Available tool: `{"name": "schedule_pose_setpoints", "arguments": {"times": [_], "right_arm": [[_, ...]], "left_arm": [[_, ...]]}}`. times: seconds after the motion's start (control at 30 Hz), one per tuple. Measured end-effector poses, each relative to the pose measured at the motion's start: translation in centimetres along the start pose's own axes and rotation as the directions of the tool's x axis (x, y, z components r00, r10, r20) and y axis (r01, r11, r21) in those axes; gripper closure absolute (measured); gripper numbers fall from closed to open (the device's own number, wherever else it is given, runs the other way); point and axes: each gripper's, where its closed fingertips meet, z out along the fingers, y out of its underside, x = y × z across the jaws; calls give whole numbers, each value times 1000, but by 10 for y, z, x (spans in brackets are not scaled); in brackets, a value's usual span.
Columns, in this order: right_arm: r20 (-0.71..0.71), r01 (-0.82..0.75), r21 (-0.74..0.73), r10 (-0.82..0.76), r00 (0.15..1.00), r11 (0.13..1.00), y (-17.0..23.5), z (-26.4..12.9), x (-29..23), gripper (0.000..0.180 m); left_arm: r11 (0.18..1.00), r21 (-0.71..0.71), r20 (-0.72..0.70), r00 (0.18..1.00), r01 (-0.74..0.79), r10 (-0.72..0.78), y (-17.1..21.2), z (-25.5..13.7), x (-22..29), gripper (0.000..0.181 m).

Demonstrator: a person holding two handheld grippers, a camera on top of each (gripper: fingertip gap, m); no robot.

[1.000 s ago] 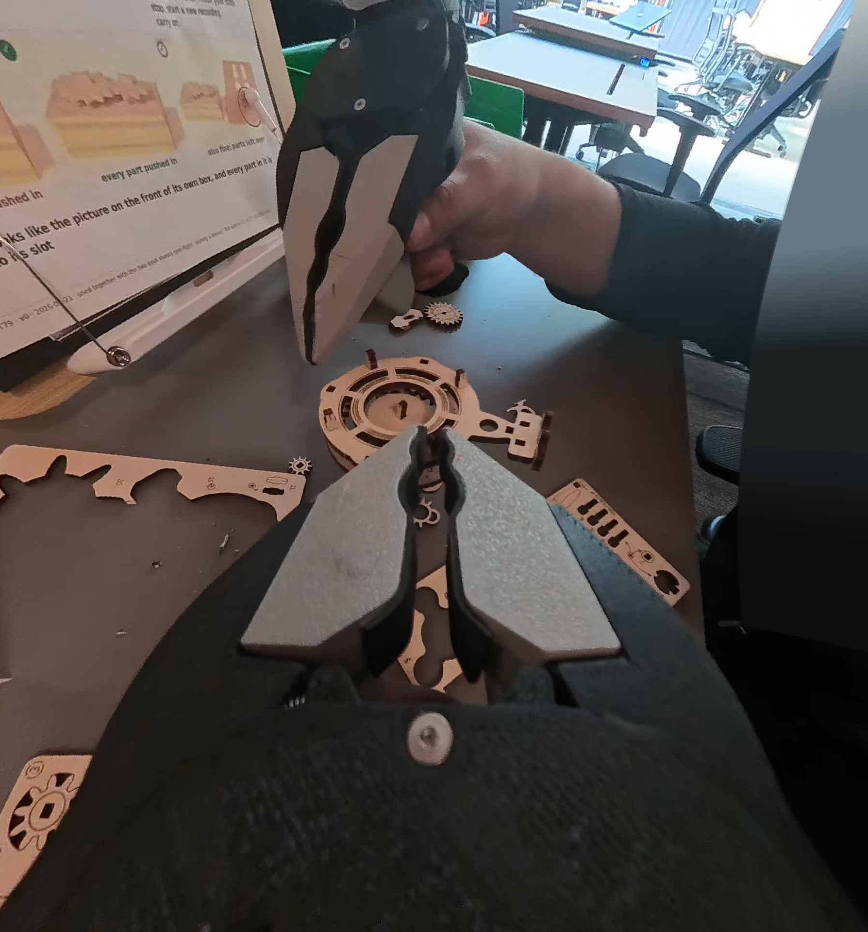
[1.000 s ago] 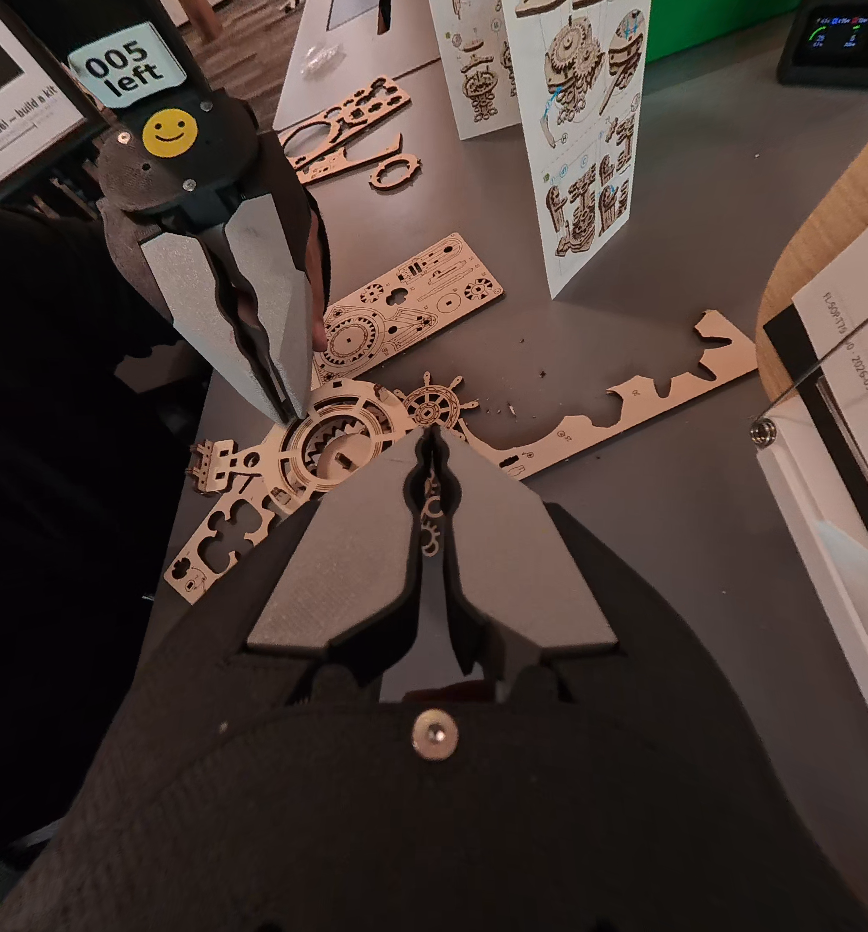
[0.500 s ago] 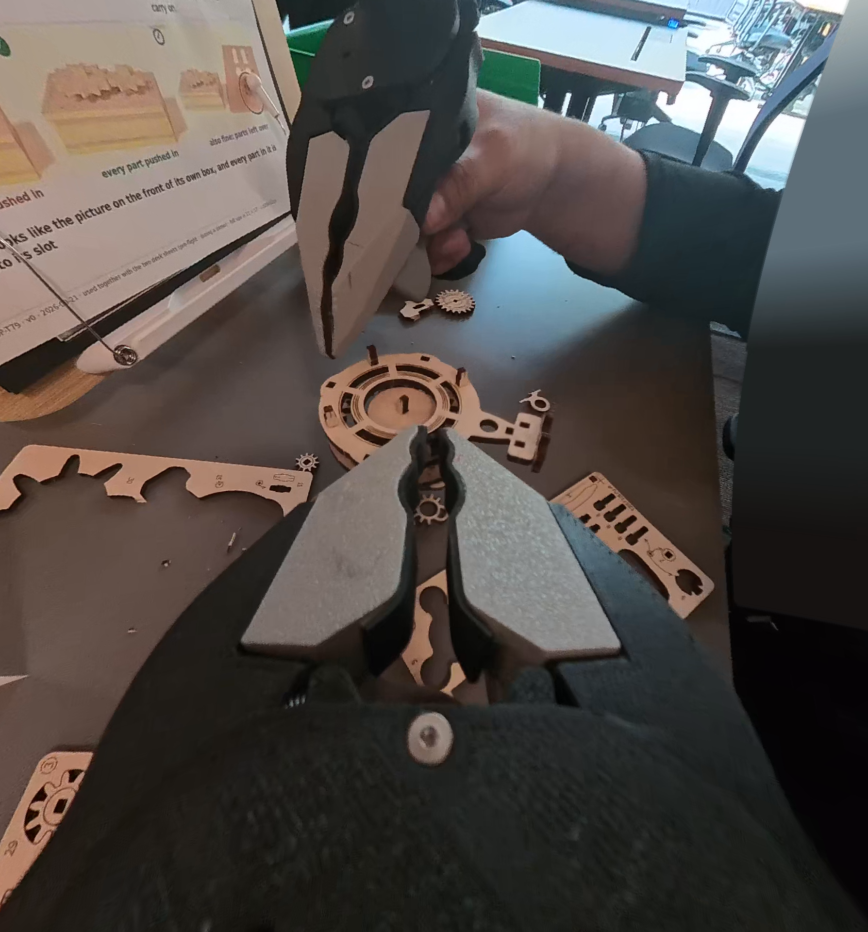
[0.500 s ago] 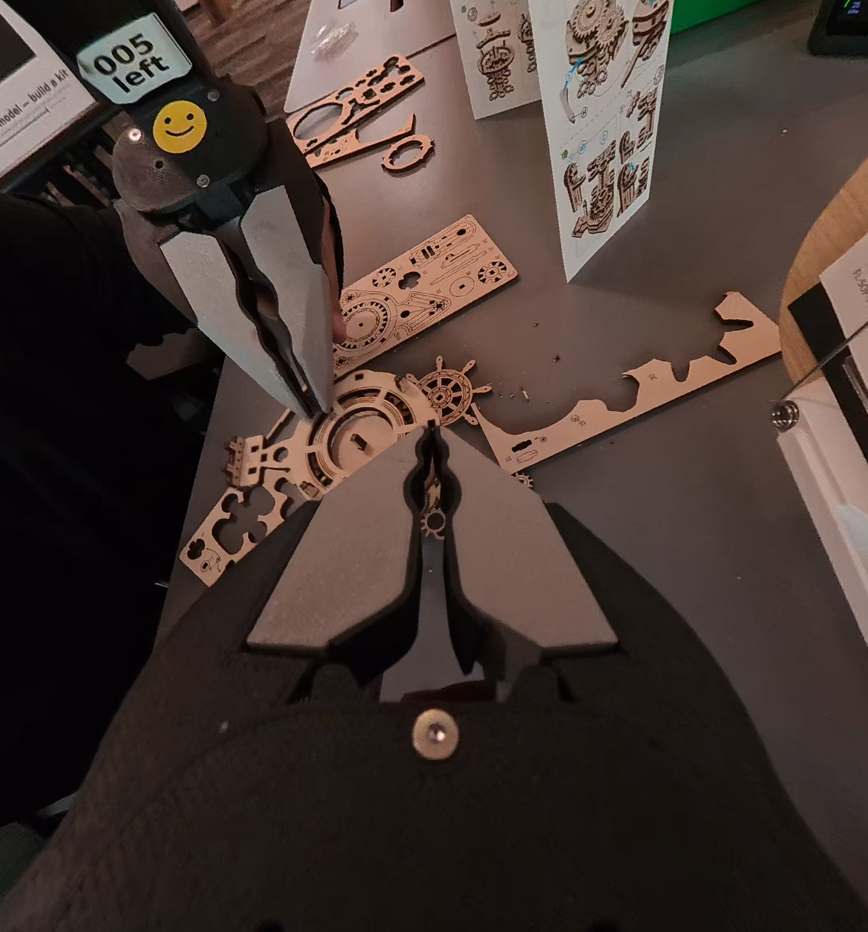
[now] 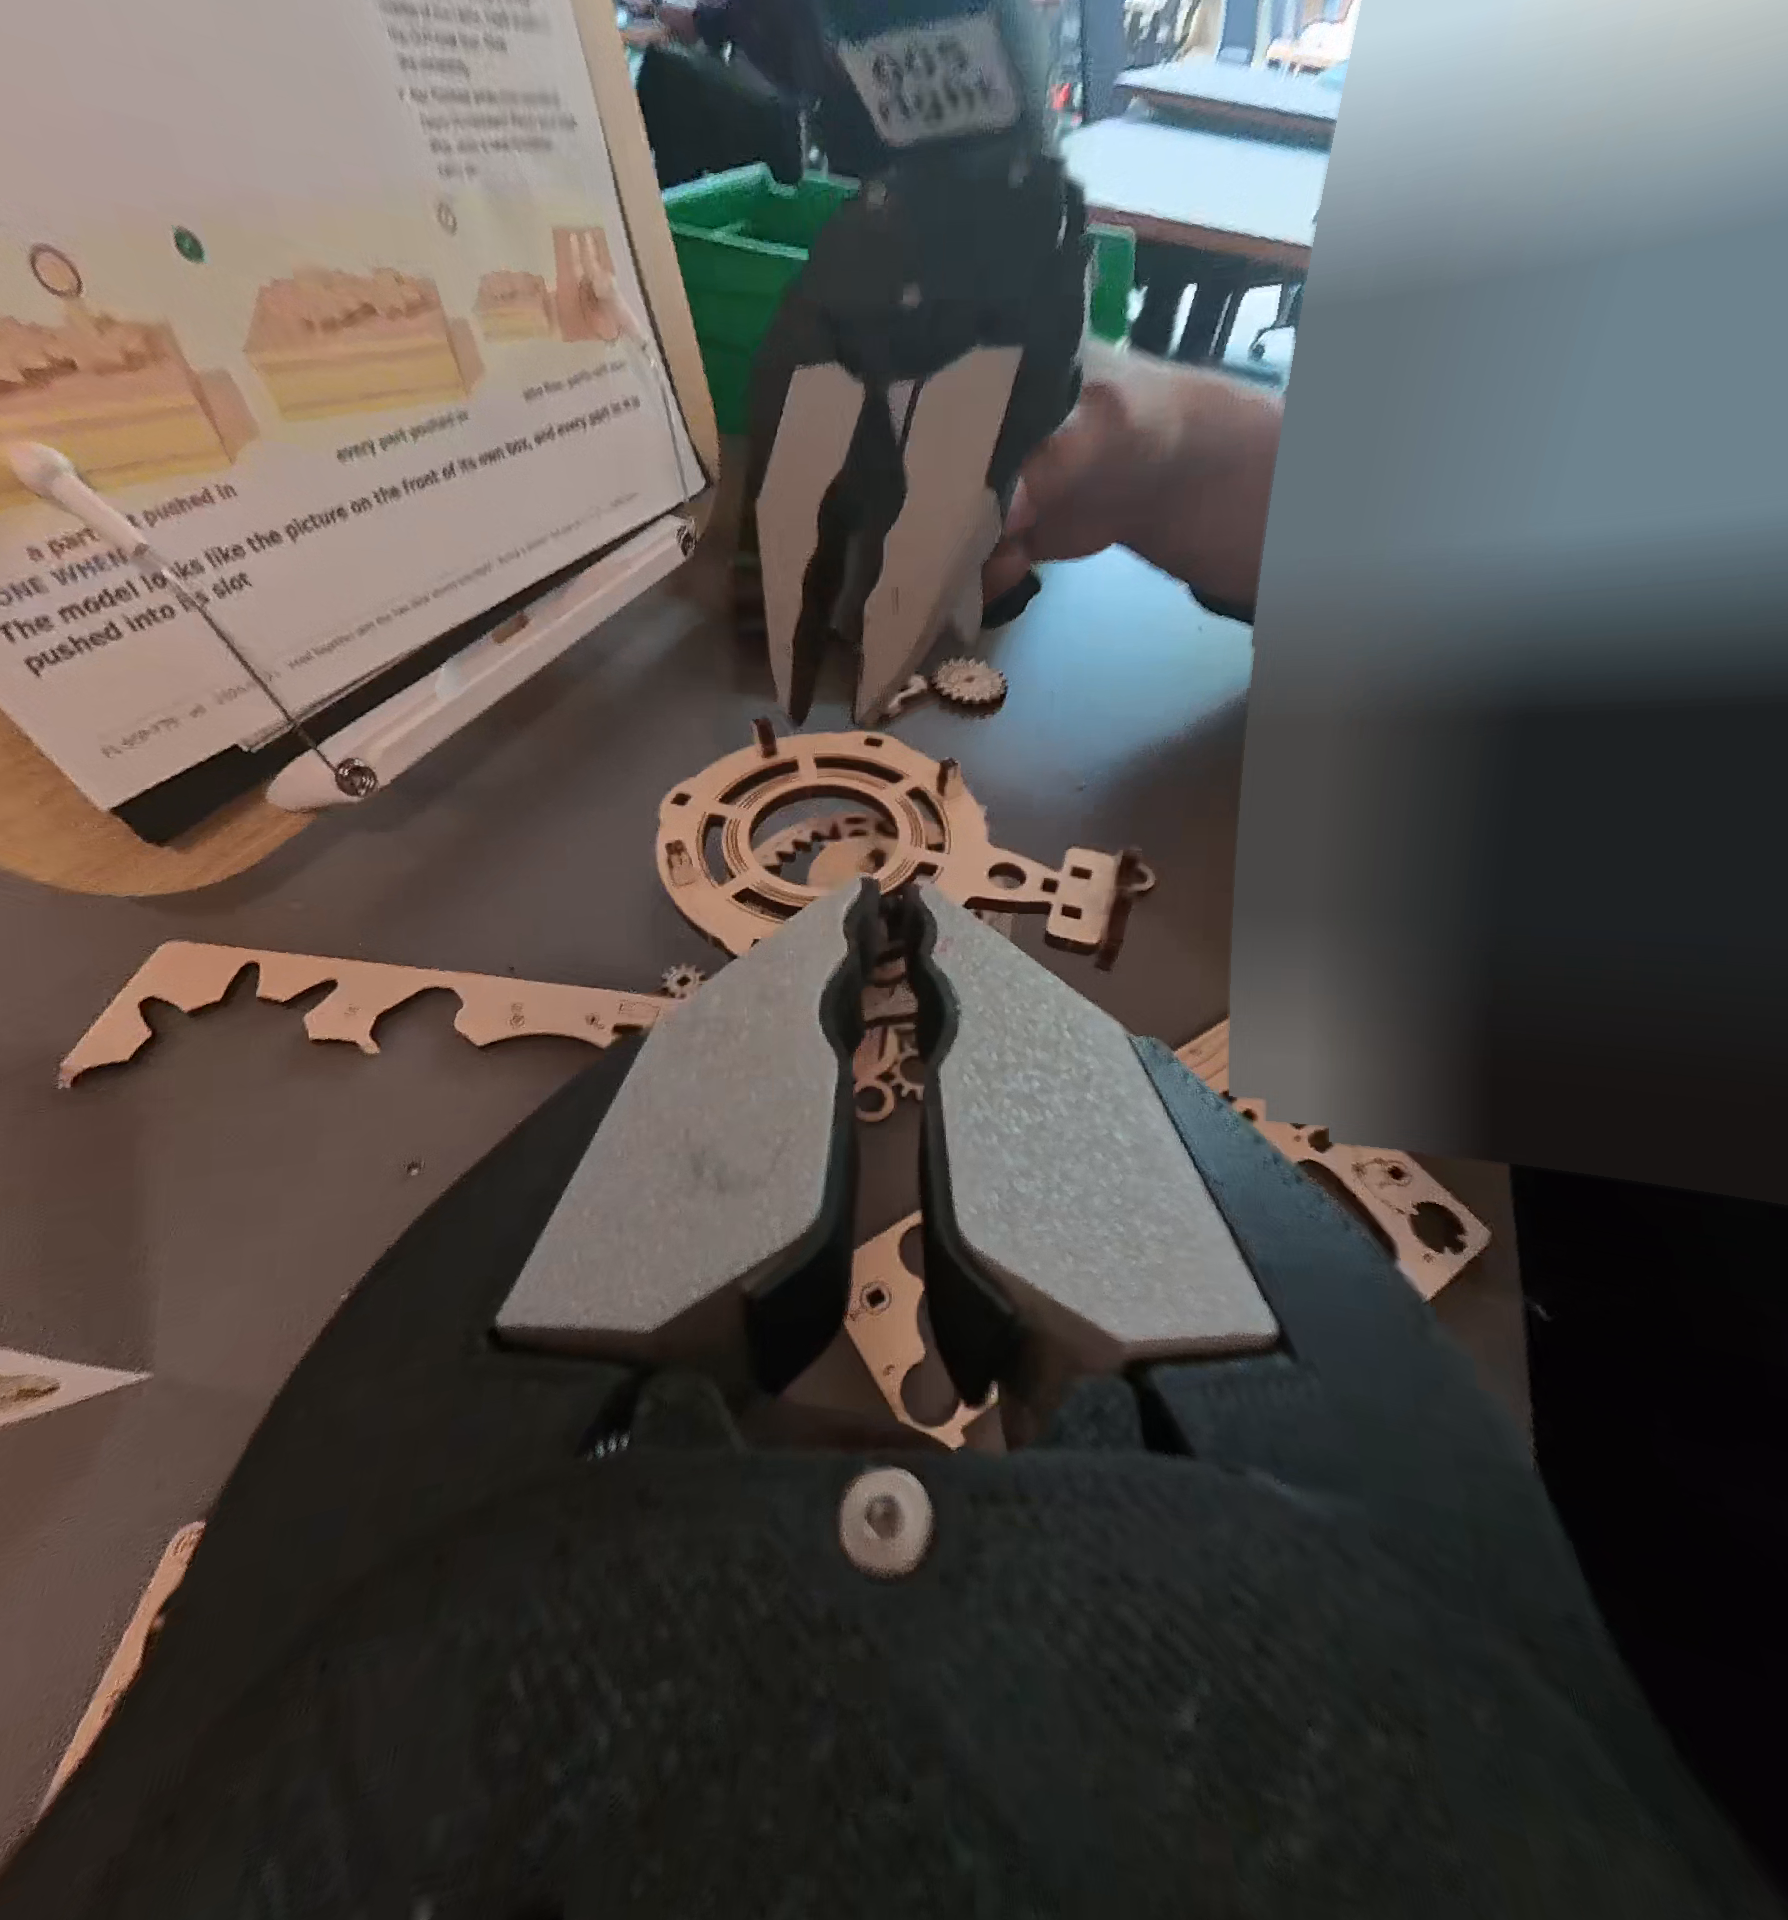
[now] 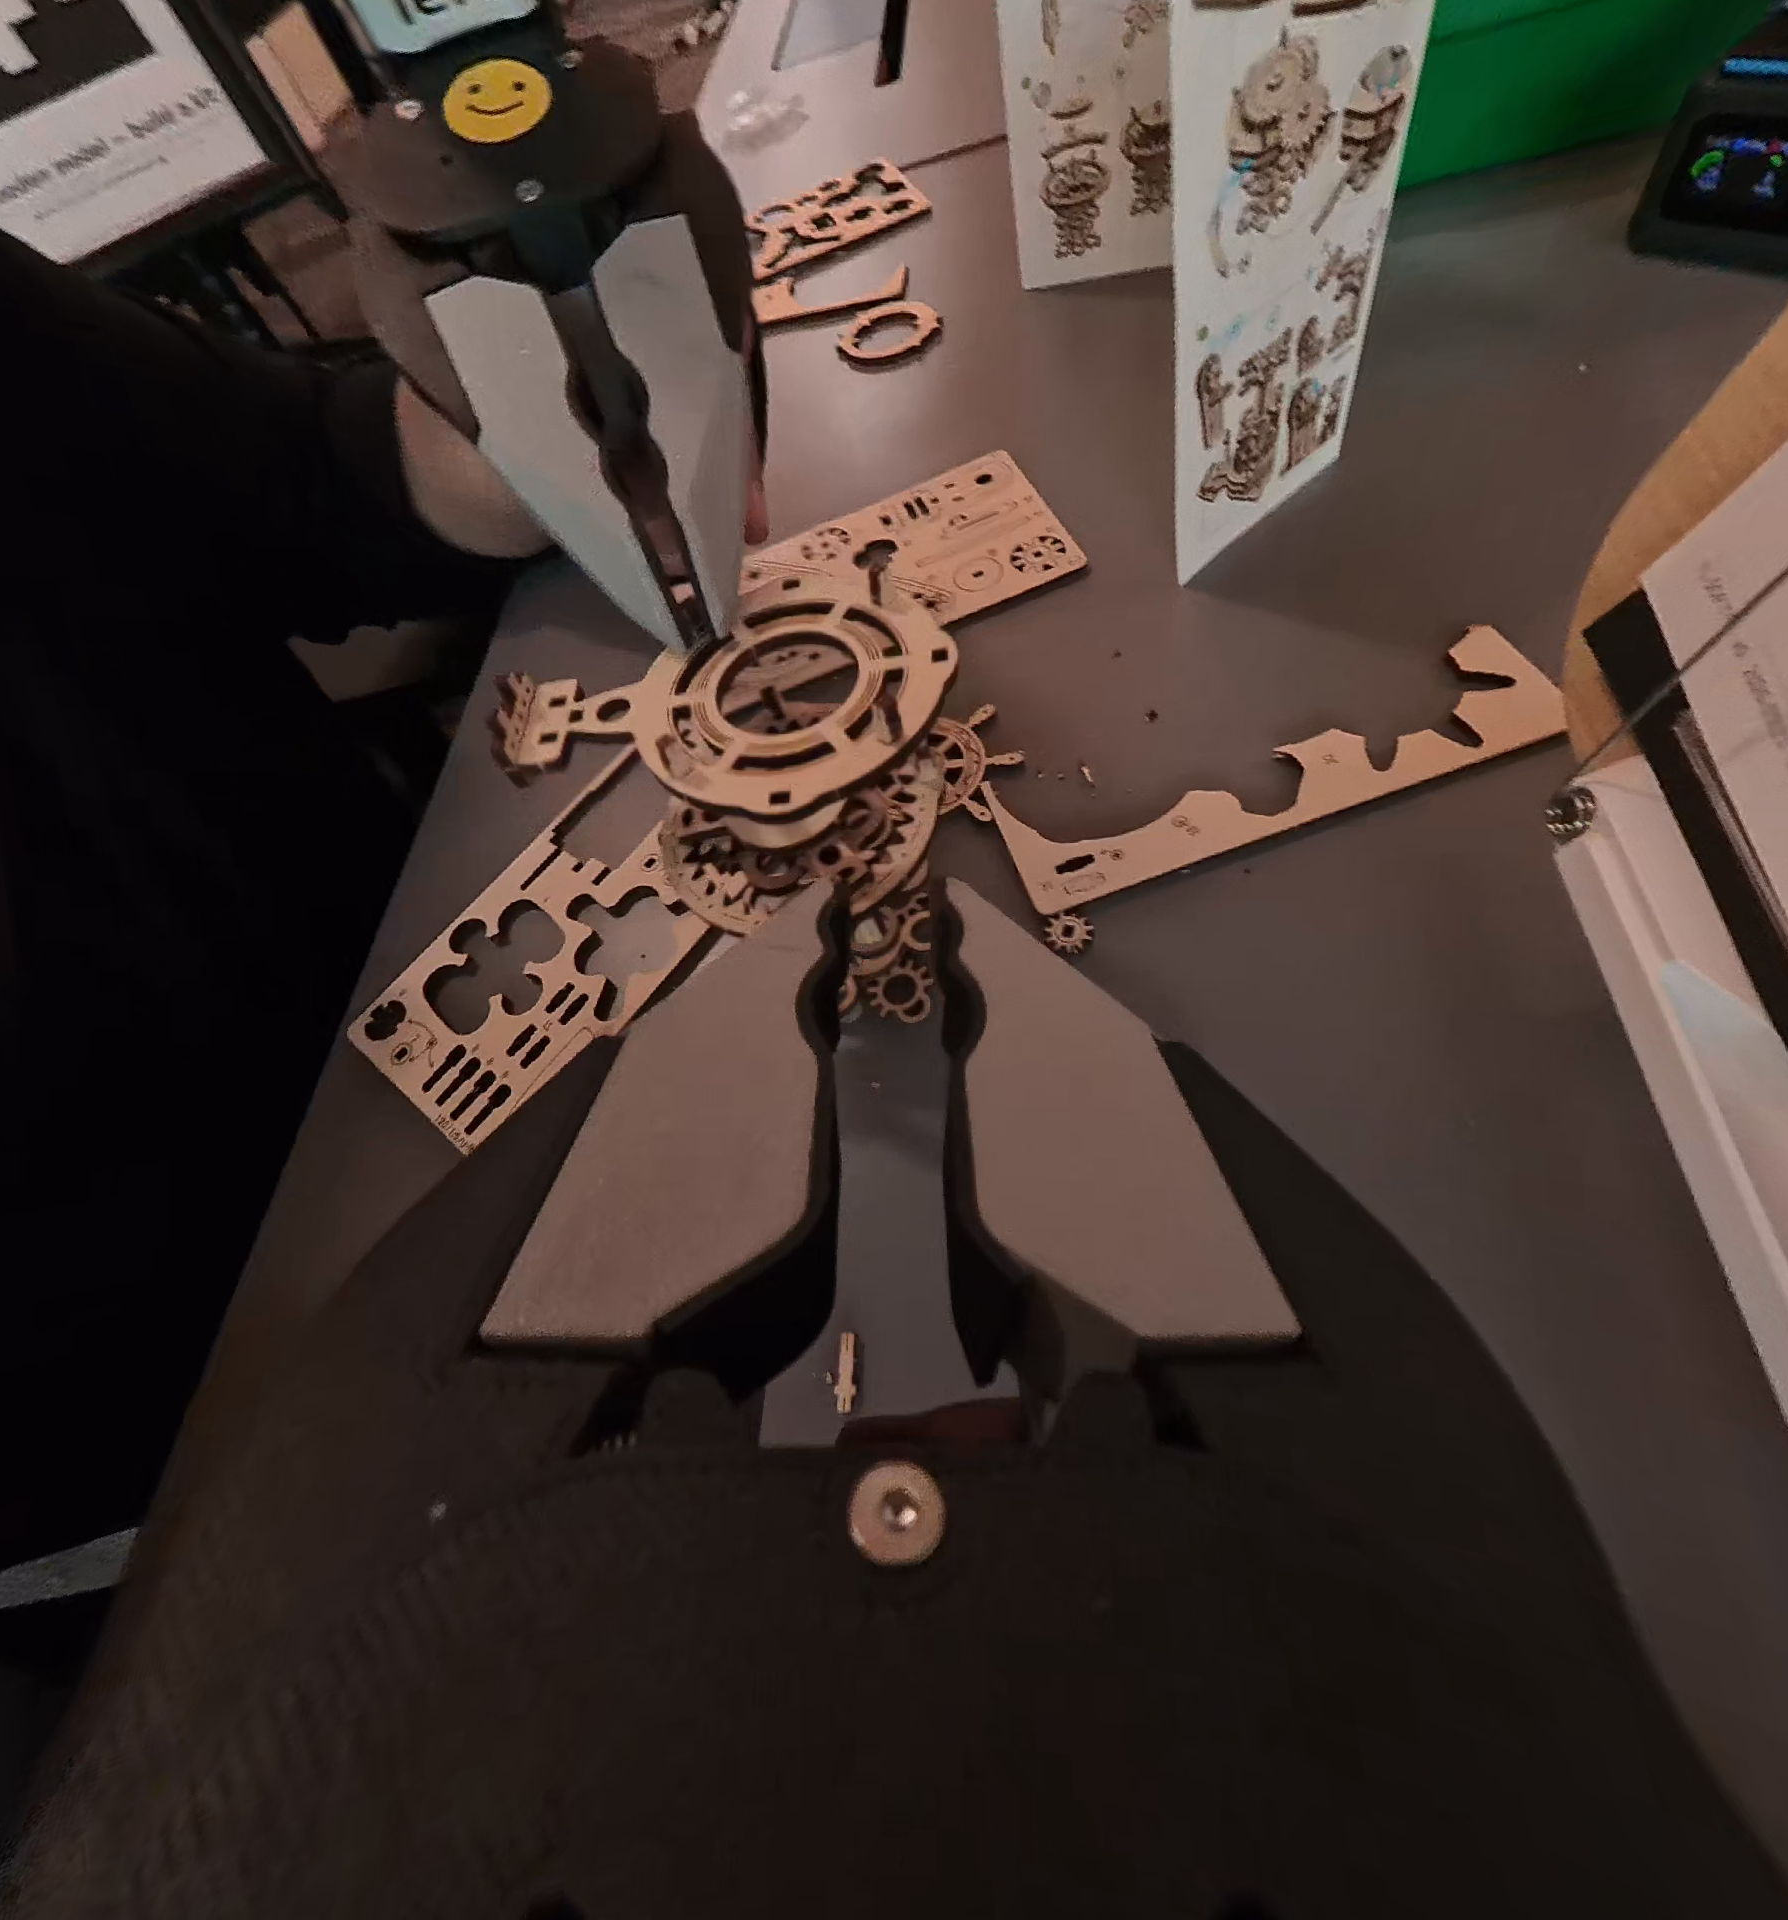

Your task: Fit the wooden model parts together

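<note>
I worked over the grey table [image 6: 1337, 1091], with the instruction board [image 5: 298, 416] propped on one side and the folded leaflet [image 6: 1285, 312] standing at the back. Spent sheets lay around the build: a wavy offcut strip [image 6: 1285, 800] and a punched sheet [image 6: 516, 997] that ran under the model. The ring frame [image 6: 900, 686] sat at the middle, over the gear stack [image 6: 765, 883], and from my right-hand camera it looked tipped, not seated flat. My left claw [image 6: 698, 634] was closed on the frame's rim on the side nearest me, steadying it. My right claw [image 6: 885, 914] stood open with nothing gripped, its fingers either side of the gear cluster at the model's edge. I judged the step to be mating the frame onto the gears below, with the frame not yet pressed home. The next move, as I read it, called for lining the frame's slots up with the upright tabs, then pressing down evenly while the left claw held the rim; a skewed push could snap a thin tab. A ship's wheel [image 6: 963, 758] lay against the model, a small loose gear [image 6: 1066, 932] just beside my right finger, and a tiny peg [image 6: 845, 1371] between my right claw's fingers on the table.
</note>
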Motion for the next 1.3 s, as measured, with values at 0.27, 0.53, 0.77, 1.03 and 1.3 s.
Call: {"name": "schedule_pose_setpoints", "arguments": {"times": [0.27, 0.53, 0.77, 1.03, 1.3], "right_arm": [[35, 147, 54, -149, 988, 988, 12, 2, -14, 168], [40, 221, 95, -225, 973, 971, 6, -1, -17, 167], [44, 287, 96, -292, 955, 953, 2, -3, -21, 170], [38, 311, 69, -314, 949, 948, 2, 4, -25, 172], [26, 329, 18, -329, 944, 944, 6, 9, -18, 175]], "left_arm": [[998, -28, 17, 998, -61, 61, 5, 7, 8, 179], [994, -71, 93, 991, -87, 94, 5, 9, 7, 180], [992, -94, 75, 993, -83, 90, 5, 16, 12, 179], [991, -112, 83, 993, -68, 78, 12, 13, 10, 179], [992, -114, 81, 995, -55, 64, 14, 14, 7, 179]]}}
